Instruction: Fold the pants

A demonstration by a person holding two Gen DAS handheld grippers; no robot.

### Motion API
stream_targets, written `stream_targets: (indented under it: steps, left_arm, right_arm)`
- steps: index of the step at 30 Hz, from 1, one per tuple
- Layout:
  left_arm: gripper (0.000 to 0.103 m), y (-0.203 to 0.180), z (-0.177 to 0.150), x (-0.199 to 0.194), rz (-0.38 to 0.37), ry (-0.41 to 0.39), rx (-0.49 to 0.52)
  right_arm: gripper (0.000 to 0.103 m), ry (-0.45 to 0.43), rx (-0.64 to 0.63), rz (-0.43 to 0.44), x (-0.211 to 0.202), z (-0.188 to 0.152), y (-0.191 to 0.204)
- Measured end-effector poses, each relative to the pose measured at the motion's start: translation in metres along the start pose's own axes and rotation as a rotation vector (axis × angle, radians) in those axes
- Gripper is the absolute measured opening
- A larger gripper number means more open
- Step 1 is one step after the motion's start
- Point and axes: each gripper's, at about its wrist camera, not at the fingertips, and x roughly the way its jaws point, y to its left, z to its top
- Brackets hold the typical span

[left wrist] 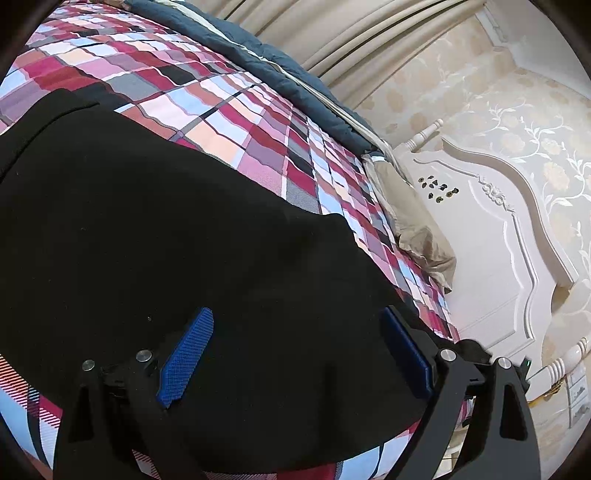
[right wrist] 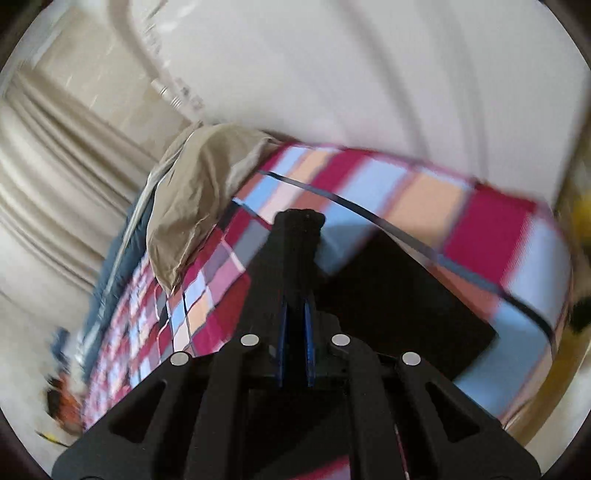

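Black pants (left wrist: pixel 155 236) lie spread on a plaid bedsheet (left wrist: pixel 207 96) and fill most of the left wrist view. My left gripper (left wrist: pixel 295 317) hovers just over the pants, its blue pads wide apart and nothing between them. In the right wrist view, which is blurred by motion, my right gripper (right wrist: pixel 295 295) is shut on a bunched fold of the black pants (right wrist: pixel 297 236), which stands up between the blue pads. More of the black pants (right wrist: pixel 399 295) lies on the sheet to the right.
A beige pillow (left wrist: pixel 413 221) lies near the white carved headboard (left wrist: pixel 491 236). A dark blue quilt (left wrist: pixel 236 40) runs along the far edge of the bed by the cream curtains (left wrist: pixel 332 33). The pillow shows in the right wrist view (right wrist: pixel 195 192) too.
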Motion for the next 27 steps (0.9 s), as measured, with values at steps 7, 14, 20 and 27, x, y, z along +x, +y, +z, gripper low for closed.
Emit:
stream_targets:
  steps: [7, 14, 20, 27]
  left_arm:
    - [0.09, -0.001, -0.001, 0.002, 0.014, -0.002, 0.016]
    - [0.09, -0.004, -0.003, 0.003, 0.032, -0.006, 0.028]
    - [0.091, -0.005, -0.004, 0.004, 0.04, -0.006, 0.043]
    - [0.091, -0.006, -0.006, 0.005, 0.047, -0.006, 0.051]
  right_arm:
    - [0.01, 0.018, 0.178, 0.08, 0.009, -0.03, -0.057]
    - [0.035, 0.0, 0.235, 0.148, 0.018, -0.022, -0.055]
    - [0.005, -0.024, 0.168, 0.09, 0.007, -0.016, -0.052]
    - [0.005, -0.084, 0.233, 0.087, -0.011, -0.043, -0.089]
